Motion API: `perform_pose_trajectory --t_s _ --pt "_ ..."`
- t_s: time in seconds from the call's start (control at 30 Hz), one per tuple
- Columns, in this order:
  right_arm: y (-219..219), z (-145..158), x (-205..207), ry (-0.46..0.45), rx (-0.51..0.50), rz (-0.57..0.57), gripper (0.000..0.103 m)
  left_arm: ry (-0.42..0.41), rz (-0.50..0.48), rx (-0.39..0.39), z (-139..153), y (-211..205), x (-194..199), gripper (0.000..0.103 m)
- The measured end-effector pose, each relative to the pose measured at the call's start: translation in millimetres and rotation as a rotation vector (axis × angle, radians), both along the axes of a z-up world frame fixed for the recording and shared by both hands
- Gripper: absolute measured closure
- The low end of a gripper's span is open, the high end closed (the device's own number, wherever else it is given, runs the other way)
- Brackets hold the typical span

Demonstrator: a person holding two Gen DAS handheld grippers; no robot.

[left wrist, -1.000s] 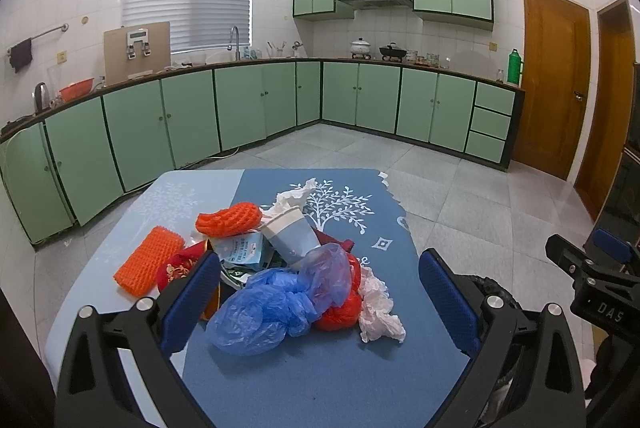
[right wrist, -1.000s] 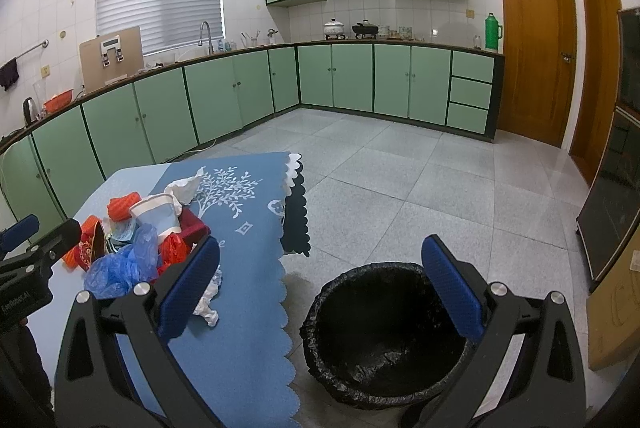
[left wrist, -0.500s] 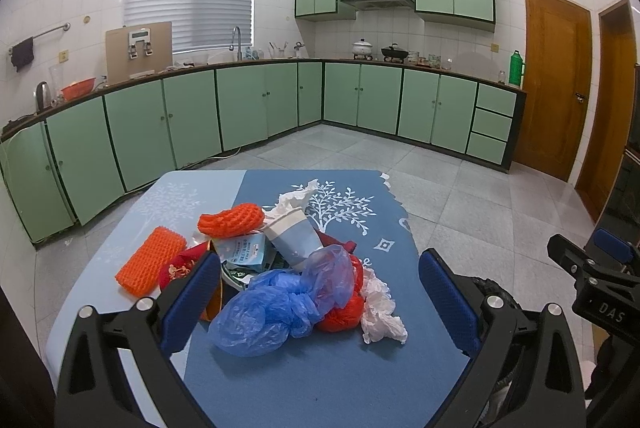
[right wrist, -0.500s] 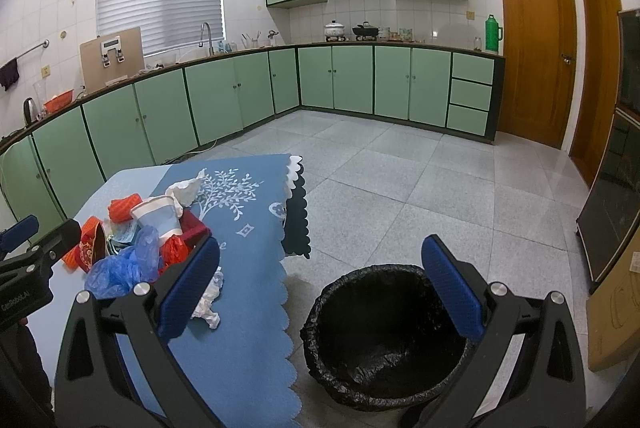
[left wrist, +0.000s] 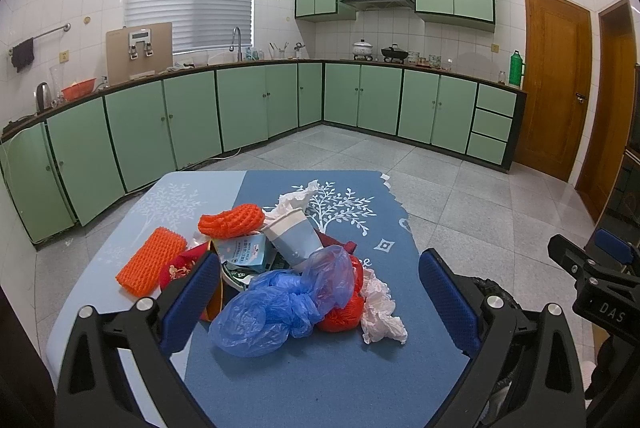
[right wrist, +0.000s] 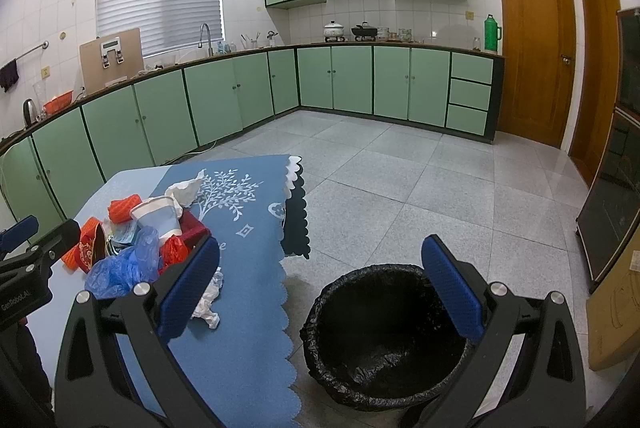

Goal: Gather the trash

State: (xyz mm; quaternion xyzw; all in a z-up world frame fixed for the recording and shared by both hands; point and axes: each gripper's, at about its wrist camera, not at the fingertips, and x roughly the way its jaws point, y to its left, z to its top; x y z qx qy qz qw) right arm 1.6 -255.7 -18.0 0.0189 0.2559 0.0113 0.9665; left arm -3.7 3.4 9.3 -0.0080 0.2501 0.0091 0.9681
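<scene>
A heap of trash lies on the blue-clothed table [left wrist: 320, 380]: a blue plastic bag [left wrist: 276, 308], a red bag [left wrist: 344, 312], a paper cup [left wrist: 294, 236], crumpled white tissue [left wrist: 382, 312], and two orange foam nets [left wrist: 152, 260] [left wrist: 232, 220]. My left gripper [left wrist: 320, 292] is open and empty, hovering just short of the heap. My right gripper [right wrist: 320, 276] is open and empty, held above the floor over a bin lined with a black bag [right wrist: 384, 332], to the right of the table. The heap also shows in the right wrist view [right wrist: 132, 252].
Green cabinets [left wrist: 260, 104] run along the back and left walls. Wooden doors [left wrist: 556, 84] stand at the right. A cardboard box [right wrist: 616, 308] leans at the far right beside a dark cabinet [right wrist: 616, 196]. Grey tiled floor [right wrist: 420, 168] lies beyond the table.
Both grippers have barely moved; the views shift very slightly. Nothing has been picked up or released.
</scene>
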Motion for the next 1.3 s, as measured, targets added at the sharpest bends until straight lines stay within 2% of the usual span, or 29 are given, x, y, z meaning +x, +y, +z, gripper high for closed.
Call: perform_pose_trajectory --t_s 0.8,1.2,1.3 --pt "1 0 0 0.001 0.002 0.002 0.005 -0.001 0.002 0.000 1 2 0 0.006" --pt "13 -9 7 0.011 0.006 0.036 0.005 0.016 0.027 -0.013 -3 11 1 0.006" --pt "19 -13 13 0.016 0.005 0.057 0.005 0.034 0.061 -0.034 -8 23 4 0.006"
